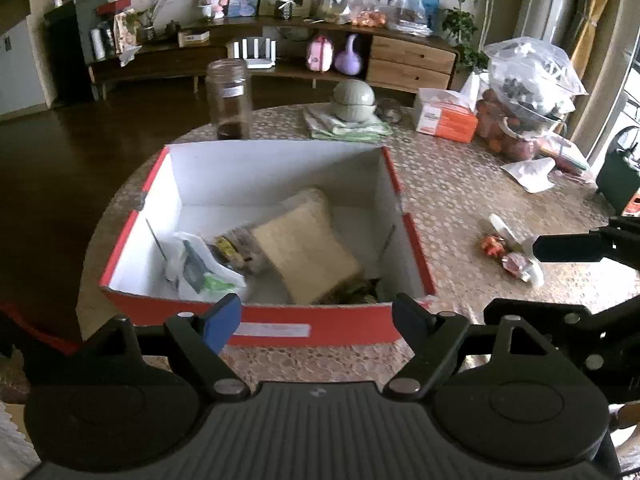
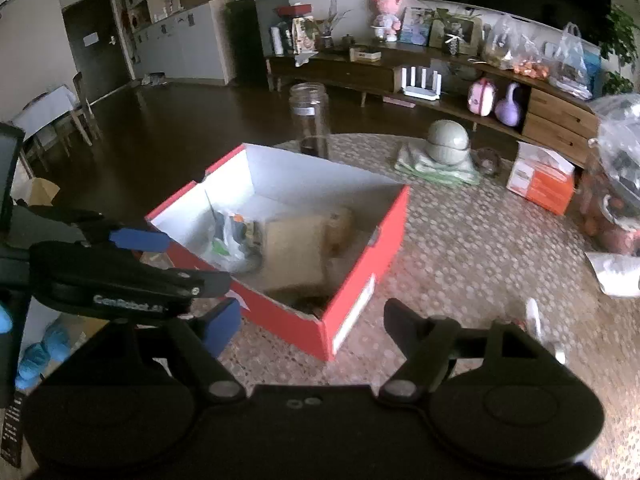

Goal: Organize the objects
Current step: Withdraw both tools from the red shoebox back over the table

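Note:
A red cardboard box [image 1: 276, 326] with a white inside stands open on the round table; it also shows in the right wrist view [image 2: 352, 280]. In it lie a tan bread-like pack [image 1: 304, 252], a white plastic bag [image 1: 200, 268] and small snack packets [image 1: 236, 248]. My left gripper [image 1: 318, 316] is open and empty, just in front of the box's near wall. My right gripper [image 2: 312, 320] is open and empty, near the box's right front corner. Small wrapped items [image 1: 508, 252] lie loose on the table right of the box.
A glass jar [image 1: 229, 98] stands behind the box. Green bowls on folded cloth [image 1: 354, 106], an orange tissue box [image 1: 444, 116] and plastic bags of fruit [image 1: 520, 96] sit at the table's far right. A white packet [image 2: 616, 272] lies near the right edge.

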Motion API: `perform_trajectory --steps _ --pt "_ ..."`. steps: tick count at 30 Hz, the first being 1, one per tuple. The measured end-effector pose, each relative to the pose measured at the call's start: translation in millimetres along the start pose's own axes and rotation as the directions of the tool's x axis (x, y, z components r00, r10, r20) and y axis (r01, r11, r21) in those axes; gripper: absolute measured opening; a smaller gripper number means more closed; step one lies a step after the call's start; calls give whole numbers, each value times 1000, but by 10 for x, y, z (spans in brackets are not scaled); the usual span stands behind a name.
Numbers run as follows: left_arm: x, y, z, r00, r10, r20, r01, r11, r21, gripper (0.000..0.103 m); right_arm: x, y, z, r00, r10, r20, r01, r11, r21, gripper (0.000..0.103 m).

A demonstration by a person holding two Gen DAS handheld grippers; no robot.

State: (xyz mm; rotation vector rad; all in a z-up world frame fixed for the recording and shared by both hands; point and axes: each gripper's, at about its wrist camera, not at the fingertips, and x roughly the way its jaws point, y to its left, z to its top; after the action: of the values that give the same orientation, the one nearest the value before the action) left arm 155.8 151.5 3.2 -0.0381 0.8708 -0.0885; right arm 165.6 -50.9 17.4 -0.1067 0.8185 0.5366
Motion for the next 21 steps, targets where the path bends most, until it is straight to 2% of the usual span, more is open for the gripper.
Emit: perform_trajectory --steps 5,8,9,14,21 --pt "14 -199 -101 999 -43 -1 43 999 18 90 -104 -268 -222 1000 -28 -7 28 999 20 80" --pt "45 -348 -135 998 -66 5 66 998 24 102 -155 -498 -359 999 -53 -12 54 997 51 80" --pt "56 -404 -142 997 -70 11 70 997 28 103 -172 -580 -400 998 -61 -15 62 996 65 80" --pt "121 -730 -176 996 -78 34 75 994 76 103 -271 -1008 -583 994 -111 -22 113 985 131 80" --pt "355 -1250 -217 993 -116 7 114 985 133 103 -388 -1557 -775 980 -194 -43 198 965 172 80"
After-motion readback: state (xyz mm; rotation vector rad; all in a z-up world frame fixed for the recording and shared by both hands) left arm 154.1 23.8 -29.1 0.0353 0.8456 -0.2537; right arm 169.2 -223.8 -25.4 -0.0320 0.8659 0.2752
